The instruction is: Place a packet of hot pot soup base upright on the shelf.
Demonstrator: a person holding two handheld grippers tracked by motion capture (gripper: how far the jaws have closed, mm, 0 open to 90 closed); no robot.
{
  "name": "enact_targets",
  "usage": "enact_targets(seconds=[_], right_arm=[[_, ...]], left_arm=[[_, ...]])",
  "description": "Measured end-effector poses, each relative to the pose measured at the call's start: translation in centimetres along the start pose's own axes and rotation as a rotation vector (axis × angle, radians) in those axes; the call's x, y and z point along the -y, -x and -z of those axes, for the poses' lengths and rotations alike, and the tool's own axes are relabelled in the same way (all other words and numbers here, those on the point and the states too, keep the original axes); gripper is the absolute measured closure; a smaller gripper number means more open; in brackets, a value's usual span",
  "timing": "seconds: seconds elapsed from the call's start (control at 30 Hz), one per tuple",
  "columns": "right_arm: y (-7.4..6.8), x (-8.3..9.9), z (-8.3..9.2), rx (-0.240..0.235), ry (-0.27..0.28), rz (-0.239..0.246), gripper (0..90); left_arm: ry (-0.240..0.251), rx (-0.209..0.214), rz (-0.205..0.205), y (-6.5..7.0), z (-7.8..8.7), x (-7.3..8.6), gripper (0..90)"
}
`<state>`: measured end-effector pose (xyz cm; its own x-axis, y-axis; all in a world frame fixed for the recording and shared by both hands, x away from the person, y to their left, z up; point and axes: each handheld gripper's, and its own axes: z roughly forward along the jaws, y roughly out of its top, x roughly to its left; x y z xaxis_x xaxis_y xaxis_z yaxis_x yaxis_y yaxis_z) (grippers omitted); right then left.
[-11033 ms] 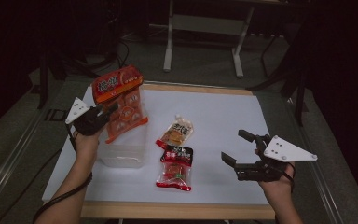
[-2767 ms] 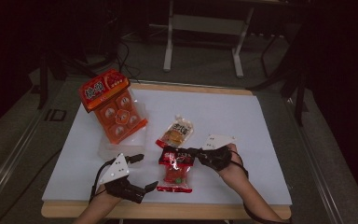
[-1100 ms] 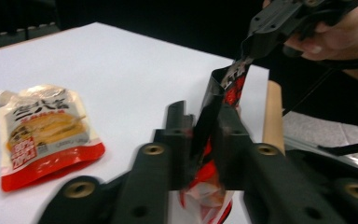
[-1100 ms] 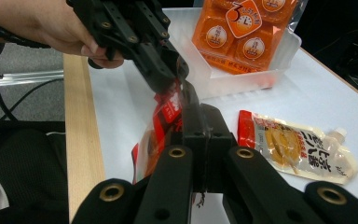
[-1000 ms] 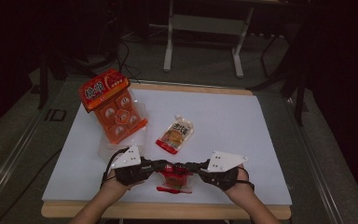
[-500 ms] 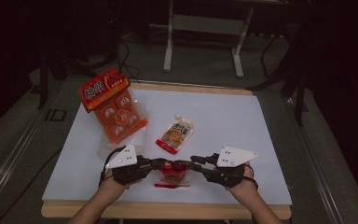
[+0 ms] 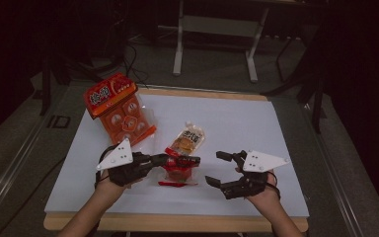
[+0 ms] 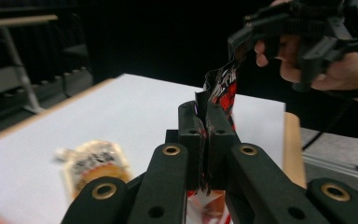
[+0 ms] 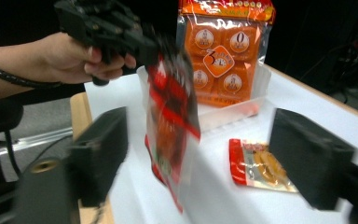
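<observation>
Now the right gripper (image 7: 216, 169) has just been opening its jaws and stands released, nothing between them, while the left gripper (image 7: 190, 160) stays clenched on the top edge of the red-and-black plastic snack packet (image 7: 177, 172), which hangs just above the white table (image 7: 256, 123). Judged a handover: left alone carries it. Against half a second ago, the right gripper sits apart and the packet rides higher.

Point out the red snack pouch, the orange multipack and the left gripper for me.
red snack pouch (image 9: 172, 116), right gripper view, on its hanging front face.
orange multipack (image 7: 118, 108), high view, on its printed front.
left gripper (image 8: 207, 128), left gripper view, where the shut jaws clamp the pouch edge.
</observation>
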<state>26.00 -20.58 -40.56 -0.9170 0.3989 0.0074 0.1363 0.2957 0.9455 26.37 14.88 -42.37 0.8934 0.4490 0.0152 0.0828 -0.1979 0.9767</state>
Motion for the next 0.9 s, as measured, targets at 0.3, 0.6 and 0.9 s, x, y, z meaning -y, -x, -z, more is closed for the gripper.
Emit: enact_targets(seconds=[0.3,0.6,0.9], right_arm=[[1.1,0.6,0.7,0.006,0.037,-0.040,13.6],[1.5,0.8,0.8,0.002,0.057,-0.038,13.7],[1.9,1.1,1.1,0.007,0.062,-0.055,13.9]], left_arm=[[0.024,-0.051,-0.026,-1.3,2.1,-2.2,88.1],[0.047,-0.102,-0.042,-2.6,4.1,-3.1,88.1],[0.054,-0.141,-0.043,-4.0,5.8,-2.6,88.0]])
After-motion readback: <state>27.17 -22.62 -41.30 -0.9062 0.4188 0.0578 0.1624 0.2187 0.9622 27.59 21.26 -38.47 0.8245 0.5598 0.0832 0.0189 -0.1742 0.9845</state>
